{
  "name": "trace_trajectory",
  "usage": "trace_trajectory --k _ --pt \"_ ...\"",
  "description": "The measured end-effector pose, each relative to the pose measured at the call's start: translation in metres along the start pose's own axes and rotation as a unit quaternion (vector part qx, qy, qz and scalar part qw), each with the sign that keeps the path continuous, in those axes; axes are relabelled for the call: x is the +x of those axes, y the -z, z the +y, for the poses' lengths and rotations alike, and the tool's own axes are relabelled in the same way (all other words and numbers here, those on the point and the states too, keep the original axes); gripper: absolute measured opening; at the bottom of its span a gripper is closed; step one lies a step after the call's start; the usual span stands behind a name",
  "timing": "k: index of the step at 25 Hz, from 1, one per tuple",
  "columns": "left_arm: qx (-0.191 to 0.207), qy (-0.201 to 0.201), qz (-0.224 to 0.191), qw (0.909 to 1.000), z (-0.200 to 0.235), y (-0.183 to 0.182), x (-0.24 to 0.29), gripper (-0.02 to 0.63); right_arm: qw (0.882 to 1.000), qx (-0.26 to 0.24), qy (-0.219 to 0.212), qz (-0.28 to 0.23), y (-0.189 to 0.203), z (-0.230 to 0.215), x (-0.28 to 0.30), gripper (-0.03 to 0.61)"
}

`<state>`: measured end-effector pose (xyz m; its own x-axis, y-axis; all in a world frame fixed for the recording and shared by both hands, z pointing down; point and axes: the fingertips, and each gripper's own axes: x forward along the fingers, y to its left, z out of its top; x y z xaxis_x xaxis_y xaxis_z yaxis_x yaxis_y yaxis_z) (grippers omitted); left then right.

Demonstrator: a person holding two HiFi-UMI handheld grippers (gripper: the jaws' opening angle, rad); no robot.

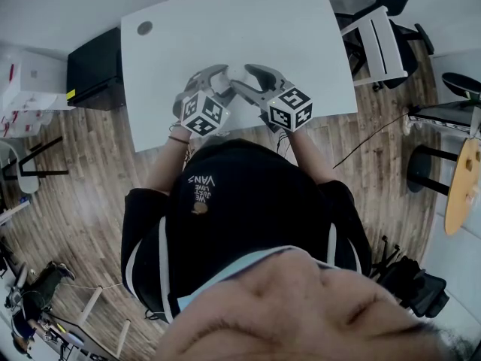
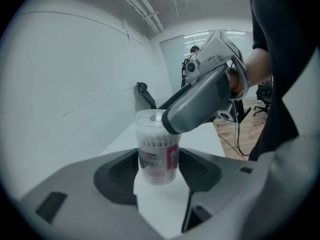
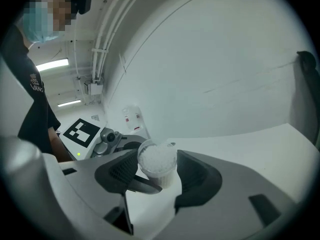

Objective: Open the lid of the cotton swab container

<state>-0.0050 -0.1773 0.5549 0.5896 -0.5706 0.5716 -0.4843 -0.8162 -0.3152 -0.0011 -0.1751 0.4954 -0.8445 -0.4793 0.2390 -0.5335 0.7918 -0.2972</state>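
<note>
Nearest, the left gripper (image 2: 159, 165) is closed on the cotton swab container (image 2: 158, 154). Both pads press the labelled body approx. at mid height, and the container stands upright btw. them. It is over the near part of the table (image 1: 225, 21), in front of the person. Whether its bottom rests on the table or hangs just above, I cannot tell.

Just beyond, the right gripper (image 3: 159, 165) comes from the other side, at the top, i.e. at the lid (image 2: 146, 118). In its own view the clear lid, w/ white swab heads under it, fills the gap btw. the jaws. Both pads seem to lie against its rim, so I read a wide grip on the lid. The lid is not yet off; no gap to the body is visible.

Step in hand, in my judgement: body fixed, lid taken, opening itself not begun. The next move needs the left gripper to hold the body firm while the right gripper lifts or twists the lid; which of the two, I cannot see. The plastic looks thin, so a hard squeeze may deform it.

Farther off: an office chair (image 1: 376, 32) beyond the table.
</note>
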Motion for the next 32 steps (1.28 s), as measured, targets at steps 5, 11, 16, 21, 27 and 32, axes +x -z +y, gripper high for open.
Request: trace_trajectory --k 5,11,16,21,27,32 --pt "-0.01 0.003 -0.014 0.9998 -0.001 -0.002 -0.003 0.256 1.0 0.016 -0.007 -0.011 -0.003 0.002 -0.001 0.253" --pt "-0.018 0.004 -0.028 0.9994 0.001 -0.005 -0.005 0.256 0.999 0.021 0.004 -0.03 -0.013 -0.004 -0.007 0.253" --pt "-0.031 0.001 -0.028 0.9991 0.006 -0.002 -0.006 0.256 0.999 0.016 0.019 -0.044 -0.023 -0.013 -0.013 0.253" --pt "-0.042 -0.005 -0.026 0.9988 0.011 0.002 -0.007 0.256 0.997 0.018 0.04 -0.057 -0.031 -0.023 -0.022 0.253" --pt "-0.056 -0.008 -0.034 0.9978 0.016 0.003 -0.01 0.256 0.996 0.016 0.072 -0.057 -0.033 -0.042 -0.029 0.253" --pt "-0.072 -0.006 -0.053 0.996 0.019 -0.003 -0.018 0.256 0.994 0.023 0.089 -0.051 -0.027 -0.051 -0.031 0.253"
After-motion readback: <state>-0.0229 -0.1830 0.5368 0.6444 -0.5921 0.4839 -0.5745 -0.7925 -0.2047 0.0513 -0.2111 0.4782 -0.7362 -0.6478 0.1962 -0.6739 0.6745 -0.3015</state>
